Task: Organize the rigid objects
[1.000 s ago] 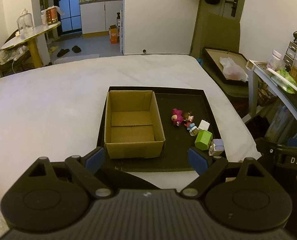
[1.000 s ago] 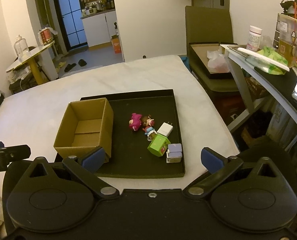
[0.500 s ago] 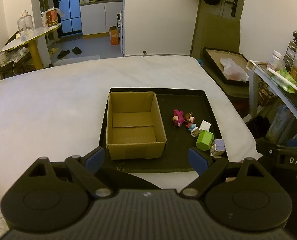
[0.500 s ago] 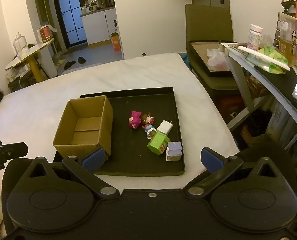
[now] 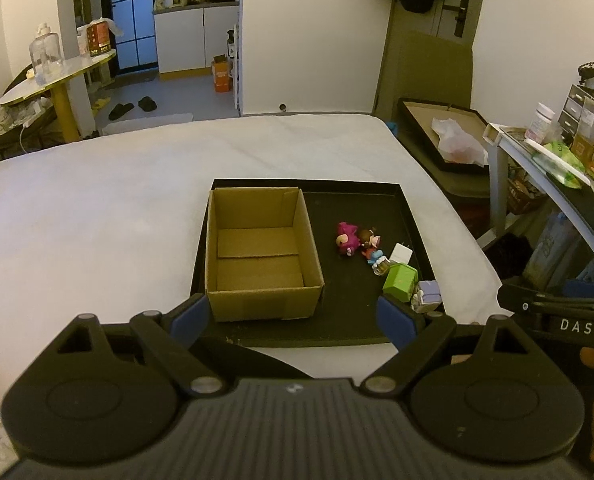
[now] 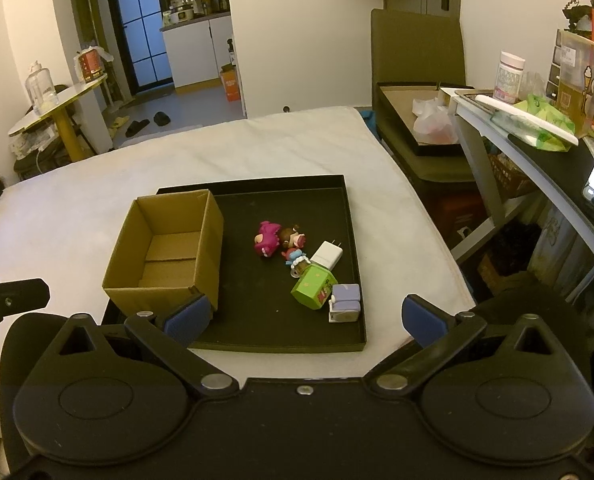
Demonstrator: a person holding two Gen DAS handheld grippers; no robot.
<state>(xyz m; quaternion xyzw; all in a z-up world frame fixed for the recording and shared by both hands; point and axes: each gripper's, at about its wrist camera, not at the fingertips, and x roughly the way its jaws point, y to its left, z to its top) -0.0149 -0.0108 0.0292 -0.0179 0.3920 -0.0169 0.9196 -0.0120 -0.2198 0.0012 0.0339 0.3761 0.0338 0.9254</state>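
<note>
Both grippers, left (image 5: 293,316) and right (image 6: 305,318), hang tilted down before the tray (image 6: 349,216), jaws spread wide and empty, box (image 5: 257,248) and toys (image 6: 281,240) beyond.

An open, empty cardboard box (image 6: 165,256) stands upright on the left of a black tray (image 6: 349,240). To its right lie a magenta figure (image 6: 267,239), a brown-haired doll (image 6: 293,237), a white charger (image 6: 327,255), a green carton (image 6: 313,286) and a lavender block (image 6: 345,302), clustered closely.
</note>
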